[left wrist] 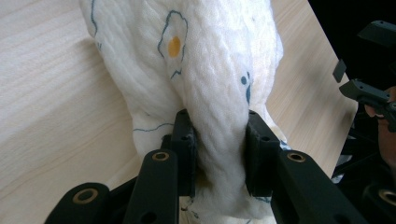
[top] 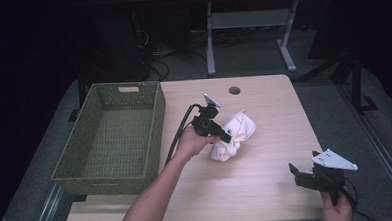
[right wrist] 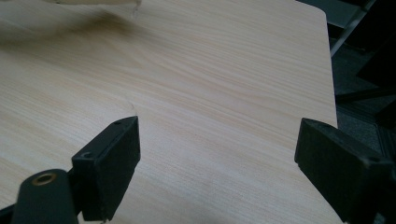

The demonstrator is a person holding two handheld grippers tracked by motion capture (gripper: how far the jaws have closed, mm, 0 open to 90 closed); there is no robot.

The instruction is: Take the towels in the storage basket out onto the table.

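Note:
A bunched white cloth [top: 232, 135] printed with small fried eggs lies at the middle of the wooden table [top: 267, 187]. My left gripper [top: 224, 137] is shut on a fold of it; in the left gripper view the cloth [left wrist: 205, 70] bulges up between the two black jaws of that gripper [left wrist: 218, 154]. My right gripper [top: 296, 172] hovers near the table's front right corner, a hand's breadth from the cloth. Its jaws stand wide apart over bare wood in the right gripper view [right wrist: 219, 154], holding nothing.
An empty green woven basket [top: 157, 122] stands along the table's left side, close to my left forearm. A round cable hole [top: 234, 91] sits near the far edge. Desk legs and cables stand on the dark floor beyond.

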